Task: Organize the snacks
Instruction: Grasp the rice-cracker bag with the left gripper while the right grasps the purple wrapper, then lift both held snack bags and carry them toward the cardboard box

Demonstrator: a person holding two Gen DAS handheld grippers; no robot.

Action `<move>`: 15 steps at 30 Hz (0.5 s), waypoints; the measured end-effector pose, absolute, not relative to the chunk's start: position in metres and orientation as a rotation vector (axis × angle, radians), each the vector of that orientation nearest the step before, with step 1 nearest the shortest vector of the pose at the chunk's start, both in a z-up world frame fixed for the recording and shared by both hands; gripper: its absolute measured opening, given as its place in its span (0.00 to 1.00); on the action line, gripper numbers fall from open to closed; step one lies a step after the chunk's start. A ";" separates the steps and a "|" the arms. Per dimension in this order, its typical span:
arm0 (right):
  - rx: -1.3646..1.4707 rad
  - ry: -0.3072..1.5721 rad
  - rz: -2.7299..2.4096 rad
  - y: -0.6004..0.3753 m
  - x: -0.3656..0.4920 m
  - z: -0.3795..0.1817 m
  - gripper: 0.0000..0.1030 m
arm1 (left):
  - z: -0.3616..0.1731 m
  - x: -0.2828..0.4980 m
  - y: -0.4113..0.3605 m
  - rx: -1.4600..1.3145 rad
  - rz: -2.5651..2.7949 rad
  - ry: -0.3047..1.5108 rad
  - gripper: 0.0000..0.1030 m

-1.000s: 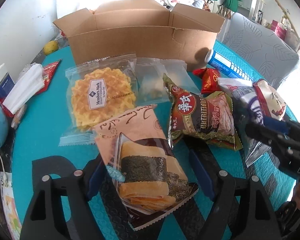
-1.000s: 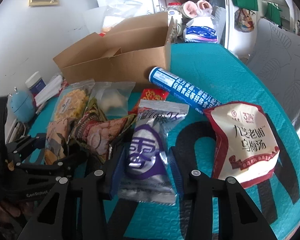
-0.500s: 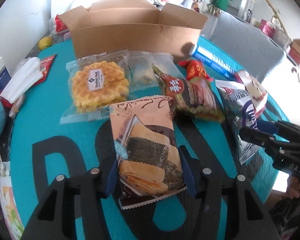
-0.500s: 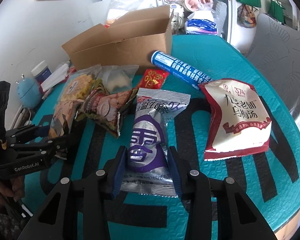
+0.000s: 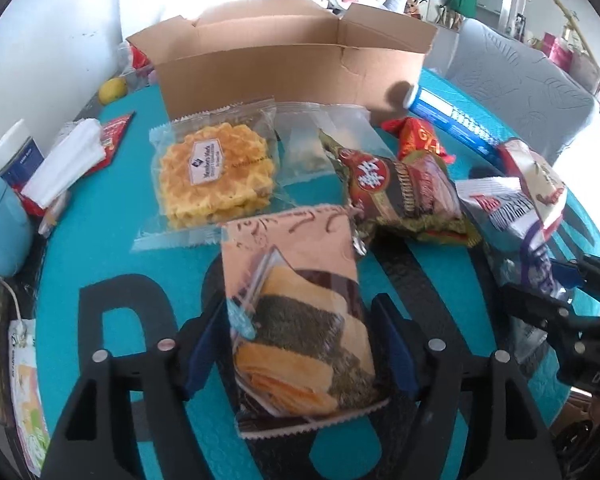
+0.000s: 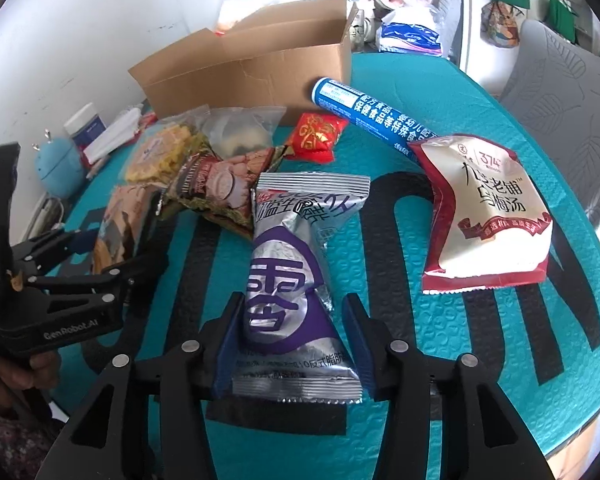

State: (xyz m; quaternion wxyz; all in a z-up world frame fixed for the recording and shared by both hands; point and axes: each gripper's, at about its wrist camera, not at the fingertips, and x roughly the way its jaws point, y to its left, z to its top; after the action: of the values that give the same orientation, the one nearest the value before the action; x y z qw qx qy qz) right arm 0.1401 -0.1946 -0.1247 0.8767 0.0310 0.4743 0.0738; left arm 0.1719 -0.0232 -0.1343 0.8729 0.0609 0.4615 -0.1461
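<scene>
My left gripper (image 5: 298,336) is shut on a pink seaweed-roll snack pack (image 5: 296,312) and holds it above the teal table (image 5: 100,240). My right gripper (image 6: 290,344) is shut on a silver and purple snack bag (image 6: 288,280). An open cardboard box (image 5: 284,64) stands at the back of the table; it also shows in the right wrist view (image 6: 252,68). In front of it lie a waffle pack (image 5: 216,172), a clear pouch (image 5: 312,140), a red-brown snack bag (image 5: 400,196), a small red packet (image 6: 316,136), a blue tube (image 6: 376,116) and a white and red pouch (image 6: 484,212).
At the table's left edge lie white napkins (image 5: 64,164), a blue and white jar (image 5: 16,152), a light blue rounded object (image 5: 0,228) and a lemon (image 5: 112,90). A grey chair (image 5: 528,84) stands at the right, beyond the table's edge.
Both grippers have closed on their packs and lifted them off the table. The seaweed-roll pack and the silver bag now hang between the fingers, pulled back from the other snacks.
</scene>
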 end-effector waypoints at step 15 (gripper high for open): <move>0.086 0.969 0.185 -0.196 0.145 -0.125 0.36 | -0.120 0.174 -0.013 0.153 -0.290 0.916 0.46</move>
State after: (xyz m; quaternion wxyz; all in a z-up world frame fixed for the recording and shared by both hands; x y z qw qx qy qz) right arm 0.1451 -0.1960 -0.1248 0.8799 0.0412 0.4649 0.0889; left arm 0.1743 -0.0134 -0.1203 0.8840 0.0736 0.4401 -0.1391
